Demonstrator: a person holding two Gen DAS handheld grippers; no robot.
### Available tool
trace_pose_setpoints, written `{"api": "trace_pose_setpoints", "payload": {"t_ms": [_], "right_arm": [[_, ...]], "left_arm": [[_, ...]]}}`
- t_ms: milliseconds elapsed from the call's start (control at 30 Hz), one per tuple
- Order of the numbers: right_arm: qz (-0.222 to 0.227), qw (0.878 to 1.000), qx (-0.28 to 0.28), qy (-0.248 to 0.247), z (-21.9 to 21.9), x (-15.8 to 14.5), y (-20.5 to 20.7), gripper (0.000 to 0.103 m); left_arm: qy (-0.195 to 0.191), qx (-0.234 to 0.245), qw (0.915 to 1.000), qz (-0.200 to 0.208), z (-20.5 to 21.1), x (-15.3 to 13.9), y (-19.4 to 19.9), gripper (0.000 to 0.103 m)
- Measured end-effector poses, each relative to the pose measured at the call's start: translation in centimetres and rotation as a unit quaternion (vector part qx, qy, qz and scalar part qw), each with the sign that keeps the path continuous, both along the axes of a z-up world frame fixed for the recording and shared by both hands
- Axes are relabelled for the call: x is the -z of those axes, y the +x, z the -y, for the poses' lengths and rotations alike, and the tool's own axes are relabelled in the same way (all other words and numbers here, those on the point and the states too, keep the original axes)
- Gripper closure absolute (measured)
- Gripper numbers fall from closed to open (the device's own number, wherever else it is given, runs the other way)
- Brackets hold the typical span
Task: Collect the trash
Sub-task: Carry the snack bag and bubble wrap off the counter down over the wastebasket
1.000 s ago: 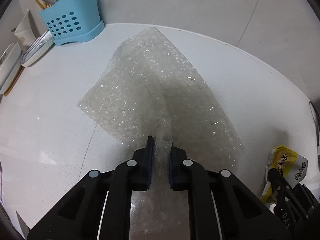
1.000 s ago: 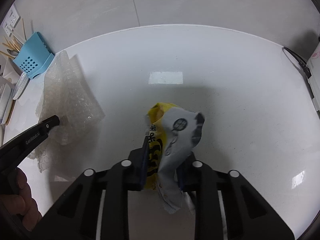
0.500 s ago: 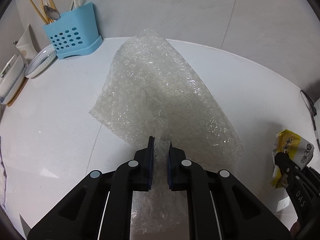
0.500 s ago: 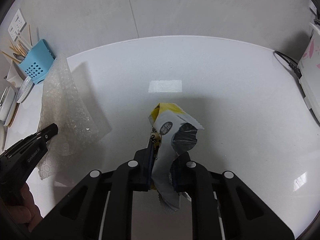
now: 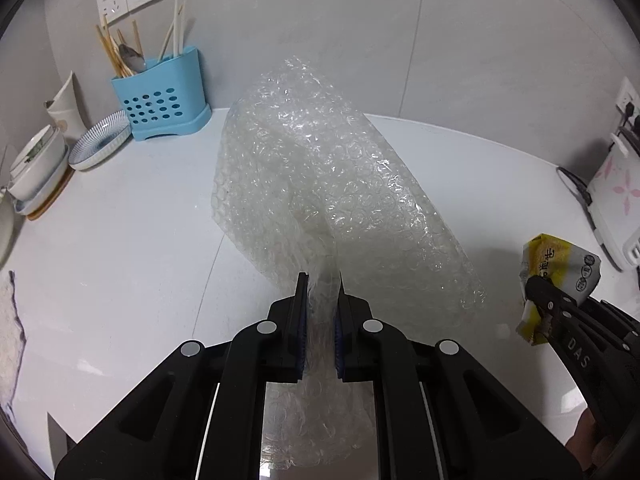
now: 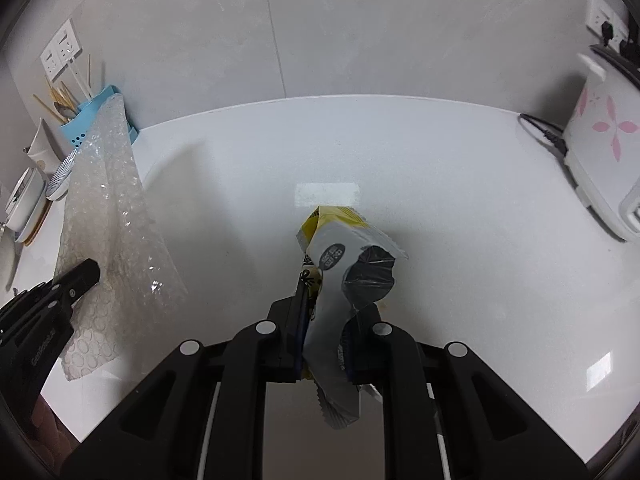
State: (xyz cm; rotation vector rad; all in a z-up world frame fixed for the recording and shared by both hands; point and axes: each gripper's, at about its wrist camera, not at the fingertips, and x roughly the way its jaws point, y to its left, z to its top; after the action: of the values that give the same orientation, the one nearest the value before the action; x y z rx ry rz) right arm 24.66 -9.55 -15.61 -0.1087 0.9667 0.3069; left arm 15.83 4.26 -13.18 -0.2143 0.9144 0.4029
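The bubble wrap sheet (image 5: 320,184) is pinched at its lower edge between the jaws of the left gripper (image 5: 320,292), which are clenched on it; the sheet rises ahead of the jaws, lifted off the white counter (image 5: 120,248). The yellow-and-grey wrapper (image 6: 344,256) (crumpled, printed side up) is grasped between the jaws of the right gripper (image 6: 326,300), sticking out ahead of them and trailing behind. Ahead and left of the left jaws stands a blue utensil holder (image 5: 160,104) with 2 bowls (image 5: 100,144) beside it. Far right of the right jaws sits a white rice cooker (image 6: 604,148).
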Motion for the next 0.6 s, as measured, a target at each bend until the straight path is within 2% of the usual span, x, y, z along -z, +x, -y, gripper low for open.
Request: {"api": "trace_pose_setpoints", "payload": {"t_ms": [67, 467, 600], "right_arm": [[0.020, 1.000, 0.000, -0.005, 0.1, -0.5, -1.3, 0.090], [0.057, 0.998, -0.025, 0.008, 2.2, -2.1, -9.9, 0.090], [0.048, 0.998, -0.031, 0.007, 3.3, -2.1, -13.4, 0.090]], "left_arm": [[-0.001, 0.002, 1.0000, 0.006, 0.3, -0.1, -1.3, 0.094], [-0.017, 0.020, 0.9996, 0.010, 3.4, 0.0, -10.8, 0.094], [-0.022, 0.036, 0.9991, 0.003, 4.4, 0.4, -14.3, 0.094]]}}
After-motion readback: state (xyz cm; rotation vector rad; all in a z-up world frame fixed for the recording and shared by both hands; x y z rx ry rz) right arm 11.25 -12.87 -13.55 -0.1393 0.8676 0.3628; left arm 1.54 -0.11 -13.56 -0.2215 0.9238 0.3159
